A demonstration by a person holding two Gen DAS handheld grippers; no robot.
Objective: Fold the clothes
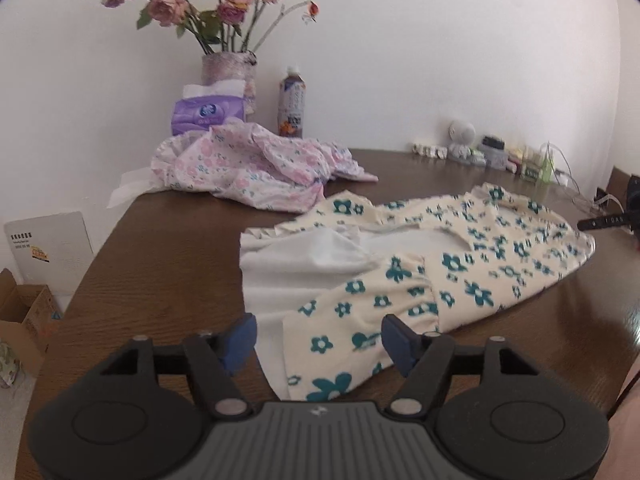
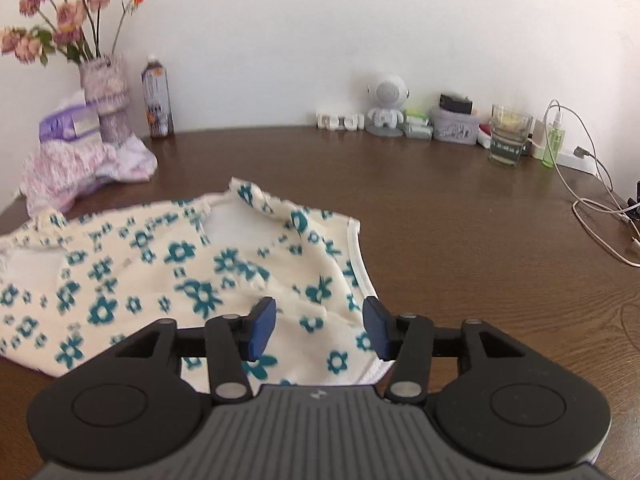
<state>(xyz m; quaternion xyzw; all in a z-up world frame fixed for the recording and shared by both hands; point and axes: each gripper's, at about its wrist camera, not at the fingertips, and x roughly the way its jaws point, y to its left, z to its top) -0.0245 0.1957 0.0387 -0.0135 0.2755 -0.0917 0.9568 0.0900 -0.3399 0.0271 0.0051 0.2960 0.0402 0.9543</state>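
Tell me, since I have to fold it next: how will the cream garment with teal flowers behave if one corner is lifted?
The cream garment will probably droop and trail, being thin cloth that lies rumpled on the table. It looks light, so it may slide along the smooth wood rather than stay put. A flap already shows its white inside, so layers will likely shift apart. Both grippers, left and right, stand open.

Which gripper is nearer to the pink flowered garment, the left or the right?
Left. The left gripper faces the pink garment beyond the teal-flowered garment; from the right gripper it lies far left.
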